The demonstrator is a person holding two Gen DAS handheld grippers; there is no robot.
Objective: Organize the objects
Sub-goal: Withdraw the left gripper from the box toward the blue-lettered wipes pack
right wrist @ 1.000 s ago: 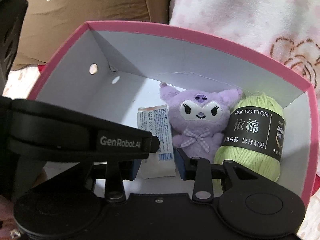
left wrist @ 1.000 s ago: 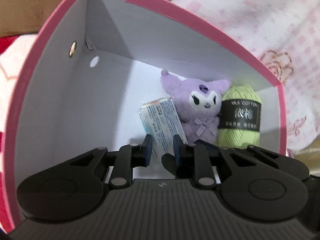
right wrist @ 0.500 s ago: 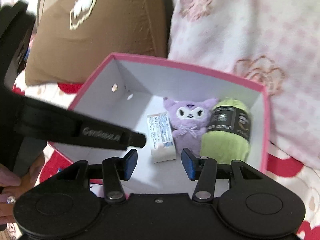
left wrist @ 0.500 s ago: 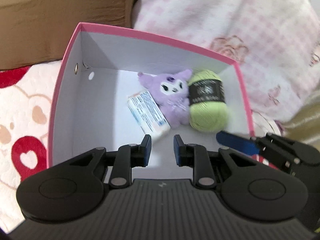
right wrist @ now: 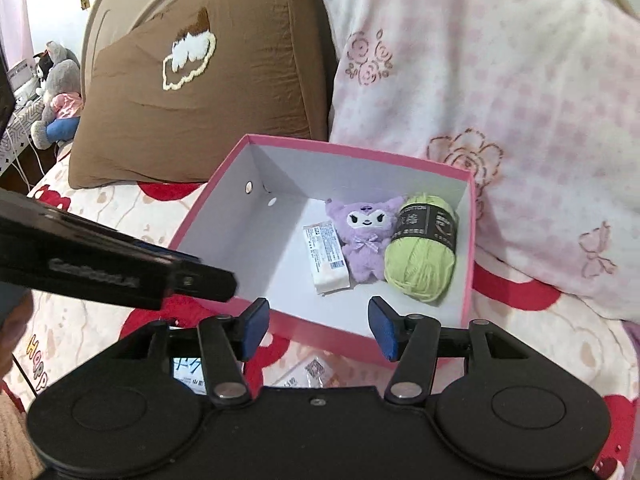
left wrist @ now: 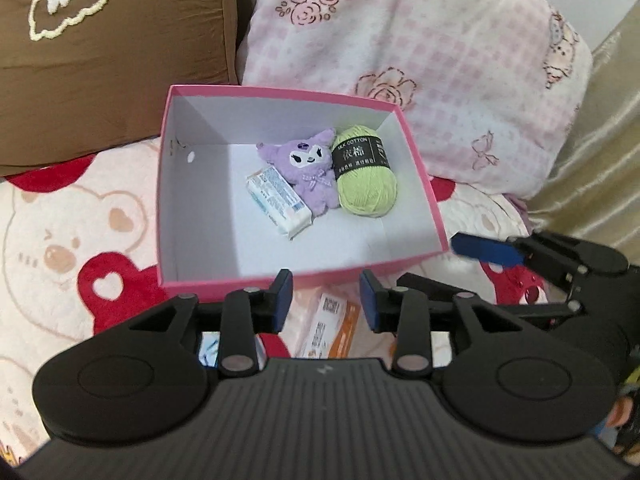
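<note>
Inside the pink box [left wrist: 416, 168], against its far right corner, three things are seen in a row: a white tissue packet [left wrist: 279, 200] on the left, a purple plush toy [left wrist: 307, 172] touching it in the middle, and a green yarn ball [left wrist: 366, 176] on the right, pressed against the plush. The rest of the box floor is bare. The box is set on a bedspread [left wrist: 60, 240] printed with bears and red hearts, in front of a brown pillow [left wrist: 120, 60] and a pink checked pillow [left wrist: 440, 60]. The left gripper [left wrist: 326, 300] is held above the box's near wall; its jaws have just been opening, and nothing is between them. The right gripper [right wrist: 320, 326] is likewise poised over the near wall, its jaws having just been opening, with nothing held. An orange-and-white packet [left wrist: 332, 328] is seen on the bedspread just before the box.
</note>
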